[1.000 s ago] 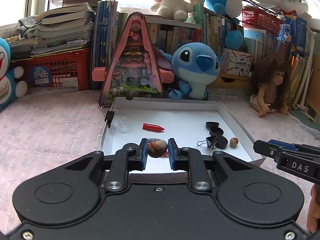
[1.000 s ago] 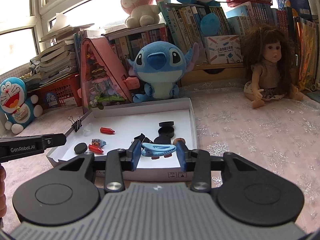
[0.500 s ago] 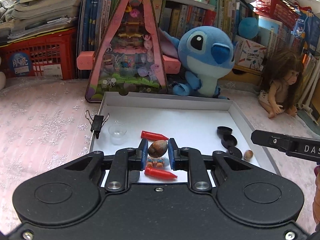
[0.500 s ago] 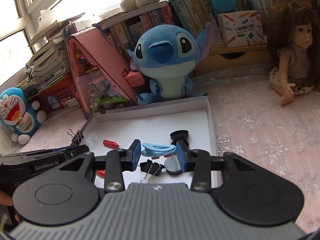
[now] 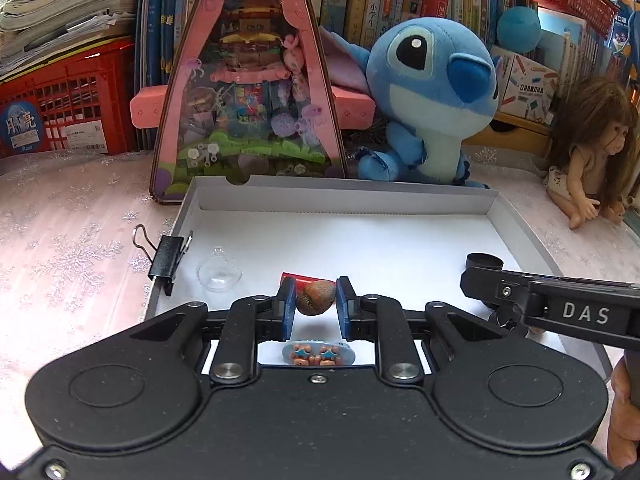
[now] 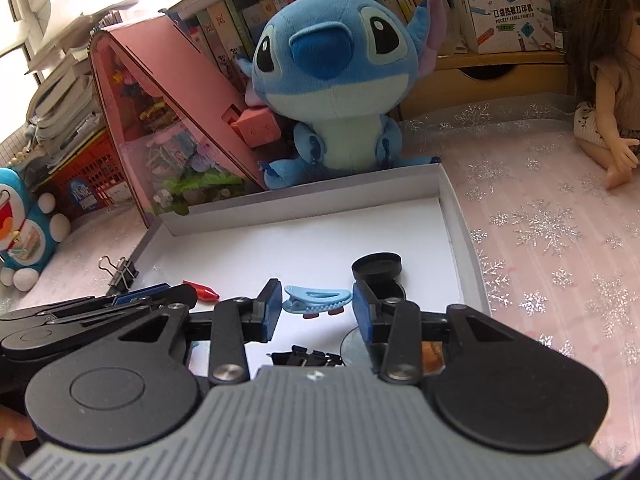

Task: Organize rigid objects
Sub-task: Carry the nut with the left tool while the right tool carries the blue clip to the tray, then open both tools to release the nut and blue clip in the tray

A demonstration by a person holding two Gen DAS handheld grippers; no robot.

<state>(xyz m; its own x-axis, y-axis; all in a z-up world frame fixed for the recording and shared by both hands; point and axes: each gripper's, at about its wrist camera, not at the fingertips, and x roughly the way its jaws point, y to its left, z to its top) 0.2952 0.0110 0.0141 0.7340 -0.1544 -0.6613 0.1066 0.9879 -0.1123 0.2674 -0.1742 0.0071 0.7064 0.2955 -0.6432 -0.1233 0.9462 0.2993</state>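
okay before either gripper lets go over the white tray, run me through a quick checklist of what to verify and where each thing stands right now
1. Left gripper jaws shut on the brown nut: ok.
2. Right gripper jaws shut on the blue hair clip: ok.
3. Both held pieces over the white tray: ok.
4. Drop spot under the nut free: not ok, a blue hair clip with orange bears lies below.
5. Drop spot under the blue hair clip: cannot tell; black binder clip and black caps lie close.

Your left gripper's body (image 5: 316,408) covers the box's (image 5: 340,196) near edge and most of the red crayon (image 5: 298,278), while the right one (image 6: 316,408) hides part of the black binder clip (image 6: 308,358).
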